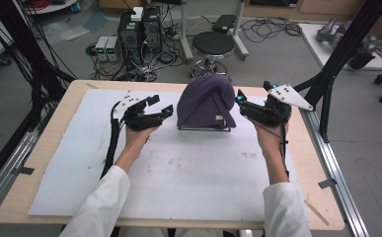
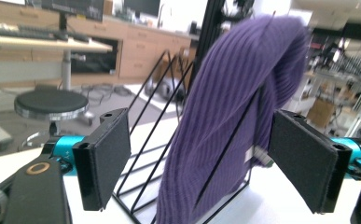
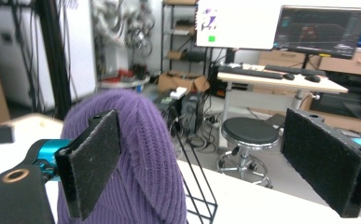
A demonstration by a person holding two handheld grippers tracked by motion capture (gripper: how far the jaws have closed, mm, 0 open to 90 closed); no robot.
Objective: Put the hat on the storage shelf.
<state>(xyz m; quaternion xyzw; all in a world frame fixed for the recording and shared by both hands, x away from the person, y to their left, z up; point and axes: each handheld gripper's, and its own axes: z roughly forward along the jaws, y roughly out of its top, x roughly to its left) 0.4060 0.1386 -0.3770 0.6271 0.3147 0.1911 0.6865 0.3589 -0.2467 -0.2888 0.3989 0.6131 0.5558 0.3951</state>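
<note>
The purple hat (image 1: 207, 102) on its wire rack (image 1: 203, 129) stands between the wide-open left tongs (image 1: 160, 105) and wide-open right tongs (image 1: 240, 98), about equally near both.

A workshop room with a grey floor (image 1: 277, 64). A round black stool (image 1: 213, 44) stands beyond a pale wooden table (image 1: 45, 148). Computer towers (image 1: 139, 29) sit on the floor among tangled cables (image 1: 272, 24). A desk (image 3: 281, 79) holds a keyboard (image 3: 253, 71), beneath a lit monitor (image 3: 322, 30). Wooden cabinets (image 2: 145, 51) line the wall.
</note>
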